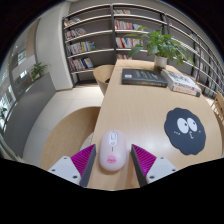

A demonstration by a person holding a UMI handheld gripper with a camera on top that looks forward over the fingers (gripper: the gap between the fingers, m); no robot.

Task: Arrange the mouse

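White mouse (109, 151) sits between the magenta pads (84, 159) of the gripper (111, 160), near end cut off below, contact at either side too unclear to tell a clasp, on the pale counter (130, 110), dark round mat (186, 127) ahead right, keyboard (144, 76), potted plant (160, 45), bookshelves (95, 35) beyond.

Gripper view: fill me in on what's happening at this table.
A person's handheld gripper has its jaws around a white mouse on the wooden table. The mouse sits between the pink pads; whether they press it cannot be told. Beyond and to the right lies a round dark mouse pad with cartoon eyes. Further back are a keyboard, a potted plant and bookshelves.
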